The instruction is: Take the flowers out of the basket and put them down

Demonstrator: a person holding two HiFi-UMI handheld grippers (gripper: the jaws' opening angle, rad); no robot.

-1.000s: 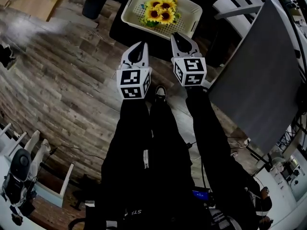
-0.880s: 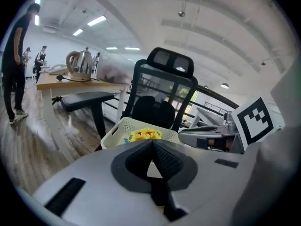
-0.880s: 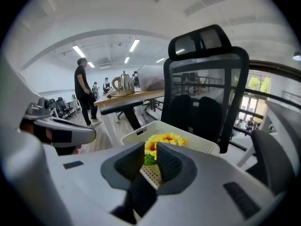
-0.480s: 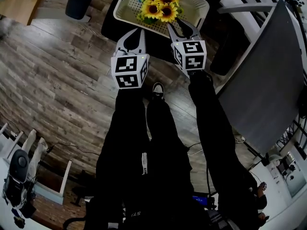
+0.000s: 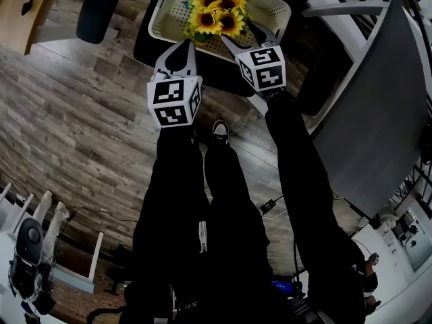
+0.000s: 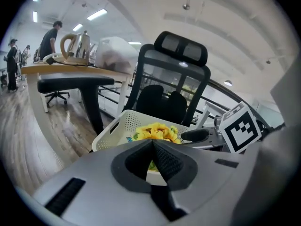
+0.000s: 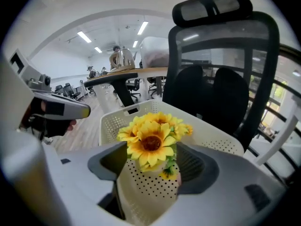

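Observation:
A bunch of yellow sunflowers (image 5: 214, 15) stands in a cream perforated basket (image 5: 273, 12) that rests on a black chair seat. In the right gripper view the sunflowers (image 7: 153, 140) sit just in front of and between my right gripper's (image 7: 153, 163) jaws. Those jaws have just been opening, and the pads stand clear of the blooms. In the head view my right gripper (image 5: 244, 34) reaches over the basket's near rim. My left gripper (image 5: 182, 48) hangs just short of that rim, its pads pressed together on nothing. The left gripper view shows the basket (image 6: 113, 131) and flowers (image 6: 157, 132) beyond its tips.
A black office chair with a headrest (image 6: 181, 48) holds the basket. To the right a large grey panel (image 5: 378, 113) leans, with a white frame (image 5: 337, 9) behind it. A table with a kettle (image 6: 75, 46) stands at the left. The floor (image 5: 81, 127) is wood plank.
Both grippers have moved forward and down toward the basket. The right gripper's jaws have gone from shut to open, and its tips now reach over the near rim by the flowers.

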